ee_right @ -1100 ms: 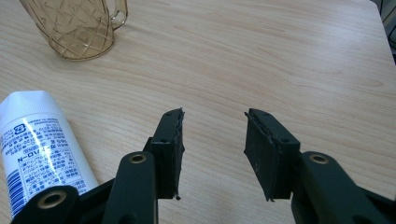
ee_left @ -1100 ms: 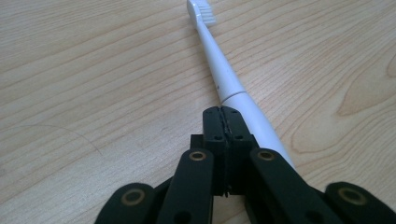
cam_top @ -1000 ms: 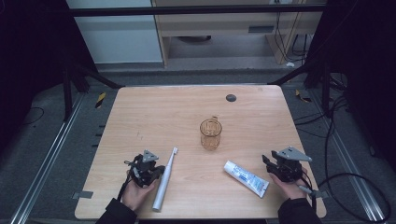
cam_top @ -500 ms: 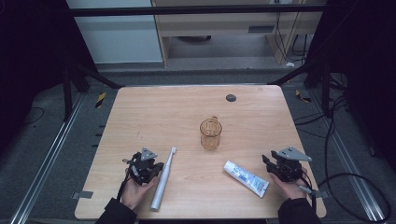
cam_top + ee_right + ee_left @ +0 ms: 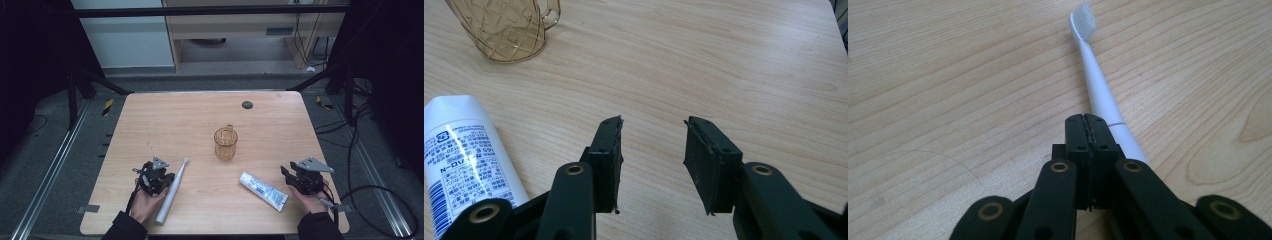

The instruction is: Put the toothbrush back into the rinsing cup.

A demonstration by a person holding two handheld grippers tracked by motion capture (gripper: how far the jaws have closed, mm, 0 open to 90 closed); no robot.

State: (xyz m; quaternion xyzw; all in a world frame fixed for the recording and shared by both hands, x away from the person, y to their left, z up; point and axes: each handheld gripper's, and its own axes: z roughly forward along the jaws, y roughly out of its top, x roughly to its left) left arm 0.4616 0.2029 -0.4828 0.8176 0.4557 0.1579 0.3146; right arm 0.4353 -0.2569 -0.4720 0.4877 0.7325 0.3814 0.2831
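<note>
Left gripper [image 5: 1086, 120] clamped tight on nothing, just beside the white plastic toothbrush [image 5: 1100, 95] near the wooden table's [image 5: 175, 120] front-left corner; right gripper [image 5: 653, 131] gaping wide, empty, beside the white toothpaste tube [image 5: 461, 150] front-right.

We see a pale wood-grain counter [image 5: 165, 120], matt; white toothbrush [image 5: 1100, 92] w/ smooth plastic handle; amber mug [image 5: 506, 30] of clear faceted plastic or glass; glossy white tube [image 5: 461, 150] w/ printed label; matt black fingers [image 5: 606, 150].

Wooden table [image 5: 165, 120] on grey floor [image 5: 45, 150], dim surroundings.
</note>
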